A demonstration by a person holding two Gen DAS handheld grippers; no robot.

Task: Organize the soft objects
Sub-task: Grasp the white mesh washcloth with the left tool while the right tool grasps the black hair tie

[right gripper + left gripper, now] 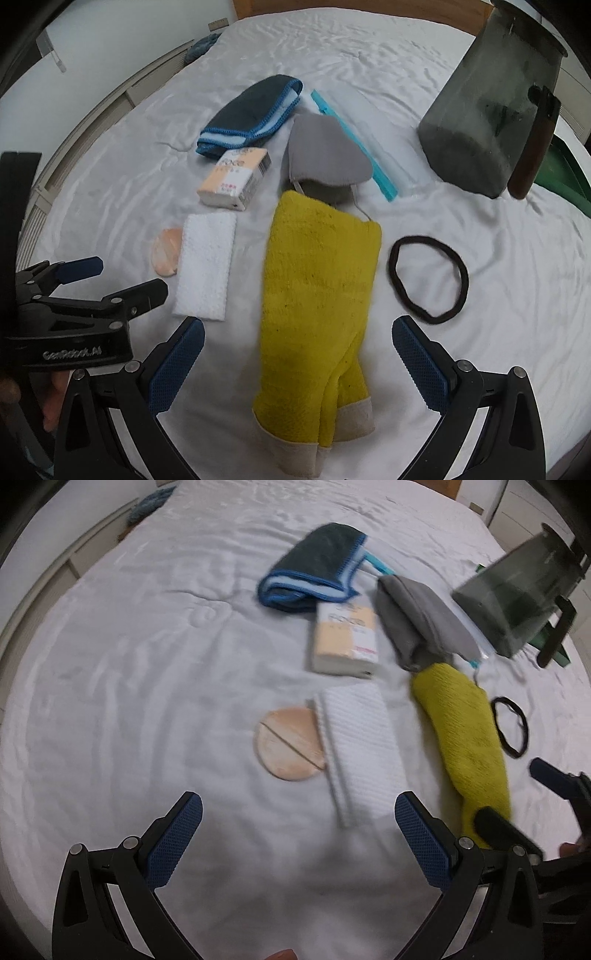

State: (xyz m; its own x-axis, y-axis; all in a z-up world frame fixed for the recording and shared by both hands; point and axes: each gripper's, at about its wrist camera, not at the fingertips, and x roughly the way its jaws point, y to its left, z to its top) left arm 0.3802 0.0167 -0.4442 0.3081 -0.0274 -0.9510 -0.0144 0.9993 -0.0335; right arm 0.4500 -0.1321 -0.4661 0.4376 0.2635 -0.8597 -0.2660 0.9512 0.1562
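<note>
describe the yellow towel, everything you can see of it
The yellow towel is a folded terry-looking cloth with a beige band along its near end. It lies flat and lengthwise on the white bedsheet, between the open jaws of the right gripper, which does not touch it. Its far end meets the grey mask; the black hair band lies apart on its right.

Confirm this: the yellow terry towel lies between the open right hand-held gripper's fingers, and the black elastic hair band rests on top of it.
Not quite. The black elastic hair band lies on the white sheet beside the yellow terry towel, apart from it, as the right wrist view shows. The open right hand-held gripper part holds.
</note>
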